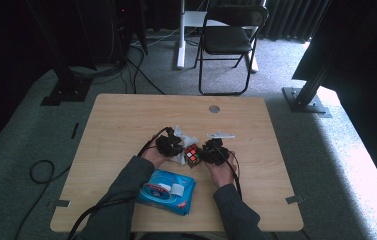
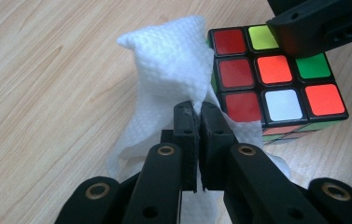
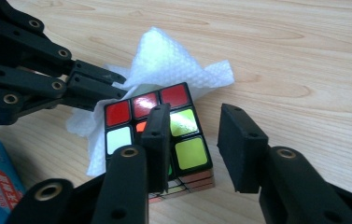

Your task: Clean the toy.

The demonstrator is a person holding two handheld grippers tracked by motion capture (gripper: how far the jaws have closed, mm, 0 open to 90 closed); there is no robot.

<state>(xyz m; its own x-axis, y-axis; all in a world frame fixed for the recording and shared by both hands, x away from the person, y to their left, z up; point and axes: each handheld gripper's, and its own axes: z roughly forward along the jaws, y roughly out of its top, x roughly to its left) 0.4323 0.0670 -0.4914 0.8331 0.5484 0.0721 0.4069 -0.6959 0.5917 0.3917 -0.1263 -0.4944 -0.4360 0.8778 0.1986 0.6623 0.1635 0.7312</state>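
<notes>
Right now the left gripper has its fingers clamped on a white wipe pressed against the side of the cube, which sits near the middle of the desk, a little toward the near edge. The right gripper stands over the cube with its fingers parted, one pad resting on the top face, the other clear of it, so nothing is pinched. To wipe well, I'd say the right fingers should close on the cube to steady it before the wipe is dragged across each face. Counted: one cube, one loose wipe, one blue wipe pack at the near edge, two grippers
</notes>
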